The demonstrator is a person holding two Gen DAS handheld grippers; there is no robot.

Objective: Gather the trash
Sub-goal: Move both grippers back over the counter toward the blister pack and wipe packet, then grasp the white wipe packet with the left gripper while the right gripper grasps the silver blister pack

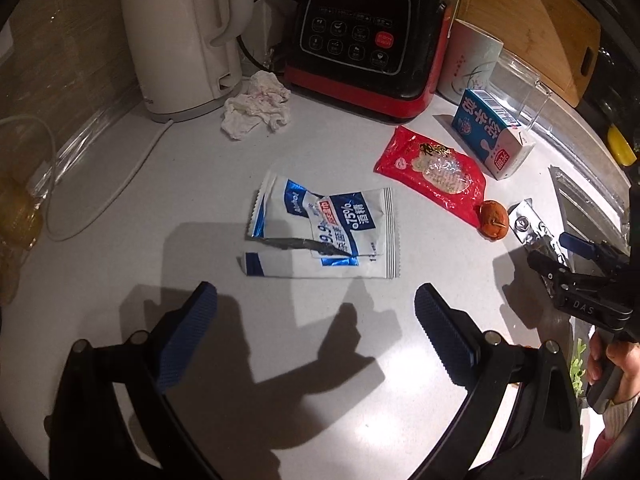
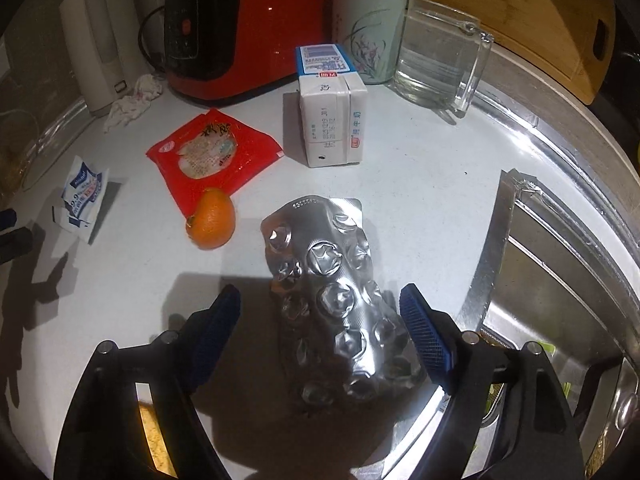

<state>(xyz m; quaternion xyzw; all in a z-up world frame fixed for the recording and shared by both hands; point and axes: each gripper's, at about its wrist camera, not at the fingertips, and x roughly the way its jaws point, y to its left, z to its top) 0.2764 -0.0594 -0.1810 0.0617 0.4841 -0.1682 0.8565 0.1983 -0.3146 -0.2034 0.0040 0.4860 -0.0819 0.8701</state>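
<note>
A: Left wrist view first. What does it show?

B: The left claw (image 1: 316,320) is spread wide and holds nothing. Straight ahead at 12 o'clock a torn white-and-blue wipe packet (image 1: 324,232) lies flat on the white table (image 1: 120,208), apart from both fingers. At 2 o'clock lie a red snack wrapper (image 1: 430,170) and a small orange (image 1: 495,222) touching its near corner. A crumpled tissue (image 1: 258,106) sits at 11 o'clock beside the kettle (image 1: 180,36). The milk carton (image 1: 494,136) stands at 2 o'clock, farther back.

A: And the right wrist view?

B: The right claw (image 2: 320,324) is also spread open, gripping nothing. A silver pill blister sheet (image 2: 340,300) lies between its fingers, running out toward 12 o'clock; whether the right finger touches it I cannot tell. The sink (image 2: 560,280) is at 3 o'clock, the orange (image 2: 211,224) at 10 o'clock.
</note>
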